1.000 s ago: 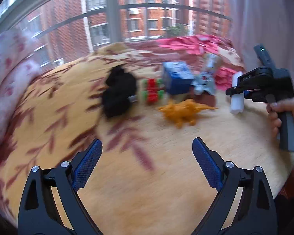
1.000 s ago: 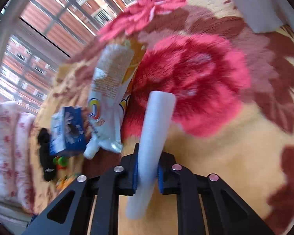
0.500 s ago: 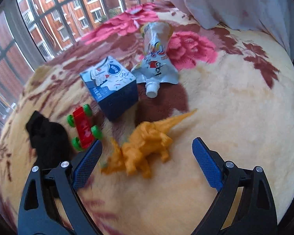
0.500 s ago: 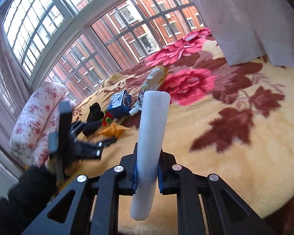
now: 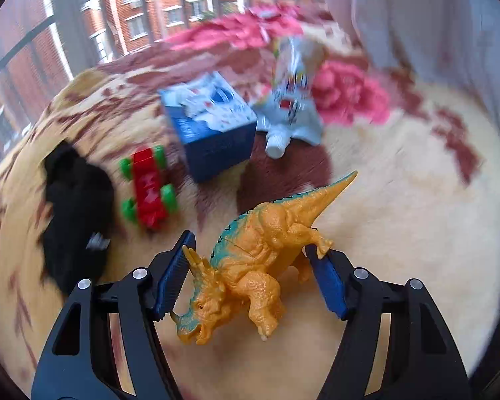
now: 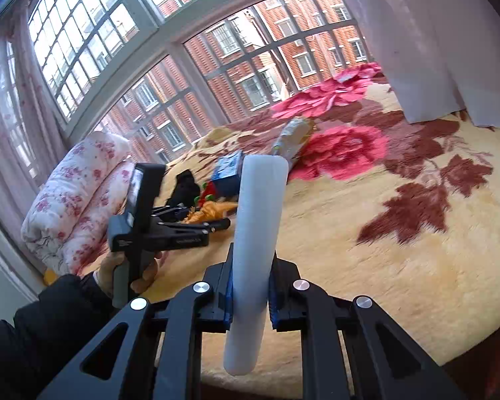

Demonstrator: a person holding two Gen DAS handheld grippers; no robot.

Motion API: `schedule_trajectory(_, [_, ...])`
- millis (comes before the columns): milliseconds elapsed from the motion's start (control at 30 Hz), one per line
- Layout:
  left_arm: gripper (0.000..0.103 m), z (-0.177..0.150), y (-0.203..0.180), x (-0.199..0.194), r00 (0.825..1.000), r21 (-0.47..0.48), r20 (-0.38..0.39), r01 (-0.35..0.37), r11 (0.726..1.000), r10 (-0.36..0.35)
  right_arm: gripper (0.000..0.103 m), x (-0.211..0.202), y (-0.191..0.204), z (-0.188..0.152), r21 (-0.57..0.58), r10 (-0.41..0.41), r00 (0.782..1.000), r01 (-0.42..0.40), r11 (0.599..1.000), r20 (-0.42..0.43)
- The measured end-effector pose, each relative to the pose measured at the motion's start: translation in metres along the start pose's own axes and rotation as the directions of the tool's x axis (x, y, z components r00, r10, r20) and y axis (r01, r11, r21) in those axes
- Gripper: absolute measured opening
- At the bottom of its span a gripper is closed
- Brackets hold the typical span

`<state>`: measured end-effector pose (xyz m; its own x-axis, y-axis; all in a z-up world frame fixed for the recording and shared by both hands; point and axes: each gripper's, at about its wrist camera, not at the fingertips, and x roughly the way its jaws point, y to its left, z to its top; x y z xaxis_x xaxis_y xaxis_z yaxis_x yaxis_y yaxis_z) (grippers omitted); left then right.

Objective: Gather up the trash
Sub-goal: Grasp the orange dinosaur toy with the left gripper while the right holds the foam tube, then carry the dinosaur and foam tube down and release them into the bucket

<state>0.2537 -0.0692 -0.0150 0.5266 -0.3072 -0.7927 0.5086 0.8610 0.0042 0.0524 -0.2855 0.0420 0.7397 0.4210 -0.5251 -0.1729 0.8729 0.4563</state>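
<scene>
A: Foam tube [image 6: 256,243] first. It looks light, soft and a little squashy, so a firm pinch should hold it without harm. The right gripper [image 6: 250,300] is closed on it below the middle, and the tube stands nearly upright between the blue pads, poking out above and below them.

B: And the rest of the trash?

A: On the blanket [image 5: 400,216]. The pouch [image 5: 291,106] lies flat beside the carton [image 5: 213,126], cap end toward the camera. It looks thin, limp and probably slick, so I'd take it by the stiff cap or neck. The carton is a light cardboard box with firm edges; I'd grip across two opposite faces, and gently, since it would crush if empty.

B: What is the left gripper [image 5: 250,280] doing?

A: It is about half open, with the dino [image 5: 260,250] between its fingers. The right pad touches a hind foot; the left pad sits by the frill. Whether it truly pinches the toy I can't say, as the picture is blurred away from the centre. The dino seems to be hard, knobbly plastic, a toy rather than trash.

B: Anything else nearby?

A: A red toy car [image 5: 148,188] and a black cloth [image 5: 76,210], left of the carton, both apart from the gripper.
</scene>
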Motion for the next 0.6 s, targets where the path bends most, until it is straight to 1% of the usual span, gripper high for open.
schedule_trajectory(67, [0.067,-0.012,-0.004,-0.027,0.999,-0.043,0.042,-0.004,0.999,0.006,0.015,-0.002,0.005,-0.003,-0.003,0.011,1.0,-0.011,1.0,-0.003])
schedule_trajectory(133, [0.067,-0.026,-0.009,-0.05,0.997,-0.08,0.061,-0.037,0.996,0.042,0.015,-0.004,0.012,-0.006,-0.015,0.016,1.0,-0.016,1.0,-0.008])
schedule_trajectory(267, [0.067,-0.067,-0.019,-0.1,0.991,-0.165,0.104,-0.067,0.984,0.085,0.015,-0.013,0.034,-0.02,-0.07,0.015,1.0,-0.017,0.997,-0.019])
schedule_trajectory(300, [0.067,-0.078,-0.021,-0.113,0.988,-0.184,0.116,-0.076,0.98,0.099,0.015,-0.016,0.04,-0.025,-0.085,0.015,1.0,-0.017,0.996,-0.023])
schedule_trajectory(400, [0.067,-0.113,-0.034,-0.147,0.969,-0.222,0.14,-0.171,0.96,0.205,0.015,-0.025,0.054,-0.04,-0.108,0.028,0.999,-0.032,0.994,-0.041])
schedule_trajectory(433, [0.067,-0.129,-0.04,-0.158,0.962,-0.237,0.149,-0.189,0.953,0.228,0.015,-0.027,0.059,-0.046,-0.119,0.033,0.998,-0.038,0.992,-0.051])
schedule_trajectory(533, [0.067,-0.168,-0.052,-0.179,0.957,-0.28,0.149,-0.201,0.939,0.249,0.015,-0.034,0.075,-0.065,-0.156,0.04,0.996,-0.051,0.986,-0.077])
schedule_trajectory(600, [0.067,-0.189,-0.06,-0.186,0.955,-0.301,0.144,-0.207,0.931,0.259,0.015,-0.037,0.082,-0.077,-0.169,0.042,0.995,-0.058,0.984,-0.094])
